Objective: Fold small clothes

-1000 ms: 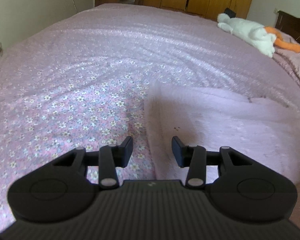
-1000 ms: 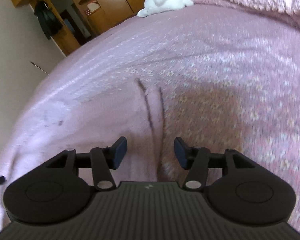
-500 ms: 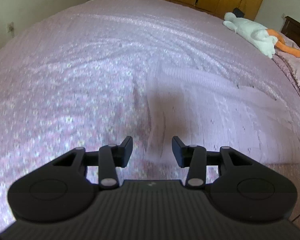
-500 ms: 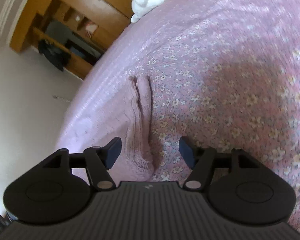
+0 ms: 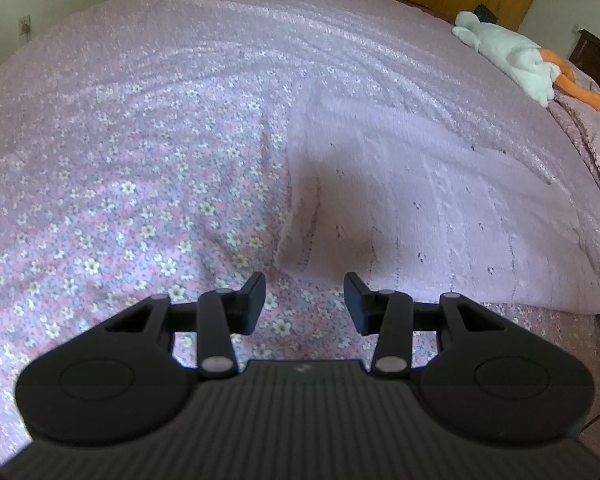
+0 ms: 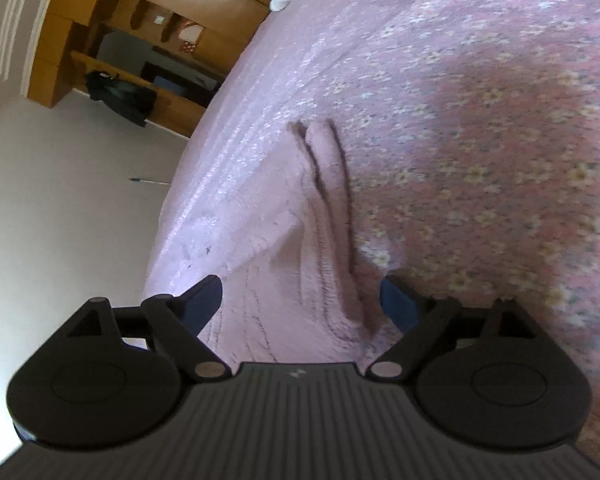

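since a second ago the right gripper (image 6: 300, 300) has spread its jaws much wider and dropped in over the layered side edge of the pink knit garment (image 5: 440, 208), while the left gripper (image 5: 304, 298) has pulled back a little, so flowered cloth now shows between its fingertips where the garment's side edge sat before.

the pink knit garment lies spread near the front edge of the bed, on the flowered bedspread (image 5: 140, 184). seen from the right wrist, its side edge shows stacked layers with dark seams, so at least one fold looks already made; how many i cannot tell. the rest of it lies fairly flat, with one raised ridge at its near left corner. more folding seems to be left, since it is still a broad piece.

the right gripper's jaws stand wide open astride that layered edge, with cloth between them but not pinched. the left gripper's jaws are open too and hold nothing; they point at the garment's near left corner, just short of it. judging by this, both are lining up to take an edge for the next fold.

beyond the garment the bedspread runs wide and wrinkled. a white stuffed toy (image 5: 508, 56) with orange parts lies well beyond the garment, at the far right of the bed. wooden wardrobes (image 6: 112, 28) stand past the bed.
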A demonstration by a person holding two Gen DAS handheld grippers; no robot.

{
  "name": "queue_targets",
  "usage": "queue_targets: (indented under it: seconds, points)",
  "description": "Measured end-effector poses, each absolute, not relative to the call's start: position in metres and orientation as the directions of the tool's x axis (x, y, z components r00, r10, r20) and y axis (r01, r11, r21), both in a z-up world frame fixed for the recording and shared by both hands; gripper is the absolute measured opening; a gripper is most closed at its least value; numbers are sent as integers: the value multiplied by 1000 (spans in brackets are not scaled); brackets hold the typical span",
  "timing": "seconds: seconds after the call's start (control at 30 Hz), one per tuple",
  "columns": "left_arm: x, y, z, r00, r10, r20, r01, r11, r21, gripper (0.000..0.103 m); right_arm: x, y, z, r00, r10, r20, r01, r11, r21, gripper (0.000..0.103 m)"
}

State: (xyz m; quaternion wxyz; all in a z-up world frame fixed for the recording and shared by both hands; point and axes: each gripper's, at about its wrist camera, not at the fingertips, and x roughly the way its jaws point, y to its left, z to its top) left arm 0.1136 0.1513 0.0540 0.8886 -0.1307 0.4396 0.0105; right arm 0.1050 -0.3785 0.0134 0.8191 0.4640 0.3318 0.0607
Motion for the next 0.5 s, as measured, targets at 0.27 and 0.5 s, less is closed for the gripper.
queue_targets:
  seconds: [0.27, 0.5]
  points:
    - [117, 144, 48, 603, -97, -792, -139, 965, -224, 45, 120, -368, 10, 782, 406, -474, 183, 577, 796, 83]
    - [120, 142, 50, 605, -91, -791, -132, 968, -213, 45, 125, -363, 4, 791, 372, -485, 224, 562, 797, 49]
